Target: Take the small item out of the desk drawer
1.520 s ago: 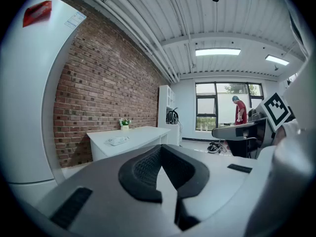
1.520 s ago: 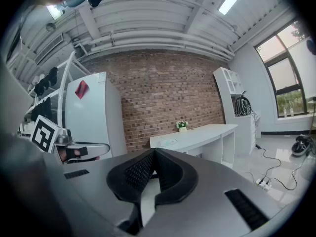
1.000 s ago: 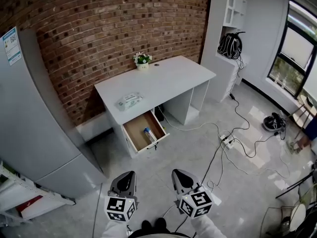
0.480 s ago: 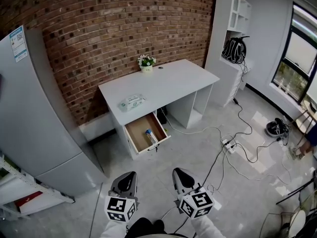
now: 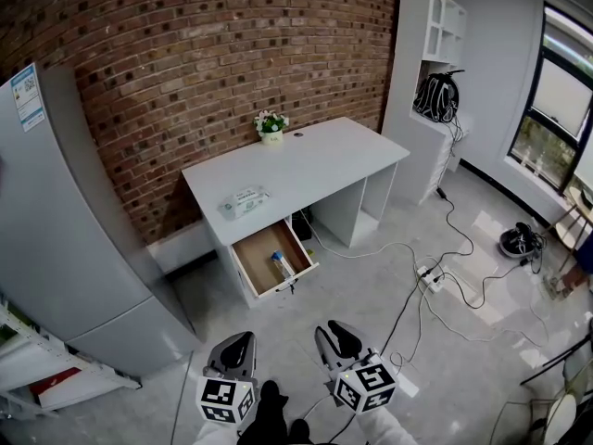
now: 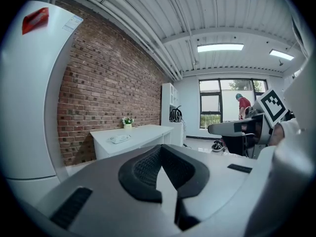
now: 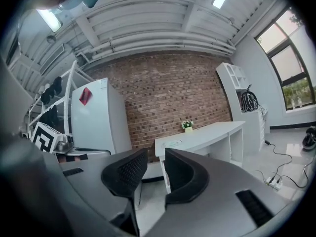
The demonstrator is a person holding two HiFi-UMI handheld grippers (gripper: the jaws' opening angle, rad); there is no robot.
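Note:
The white desk [image 5: 306,156] stands against the brick wall with its wooden drawer [image 5: 252,260] pulled open. A small tube-like item with a blue end [image 5: 279,261] lies inside the drawer. Both grippers are low in the head view, well short of the desk, above the grey floor. My left gripper [image 5: 236,349] [image 6: 160,167] is shut, pads together, with nothing in it. My right gripper [image 5: 335,339] [image 7: 155,169] is open; its jaws have just been opening and nothing is between them. The desk [image 7: 207,135] shows far ahead in the right gripper view.
A tissue pack [image 5: 244,199] and a small flower pot [image 5: 271,124] sit on the desk. A grey fridge [image 5: 65,239] stands at the left. A white shelf unit [image 5: 426,63] with a backpack [image 5: 437,91] is at the right. Cables and a power strip [image 5: 431,274] cross the floor.
The right gripper's jaws have parted. Both grippers sit a little lower in the head view, and the desk has shifted slightly in the frame. The drawer stays open with the item inside.

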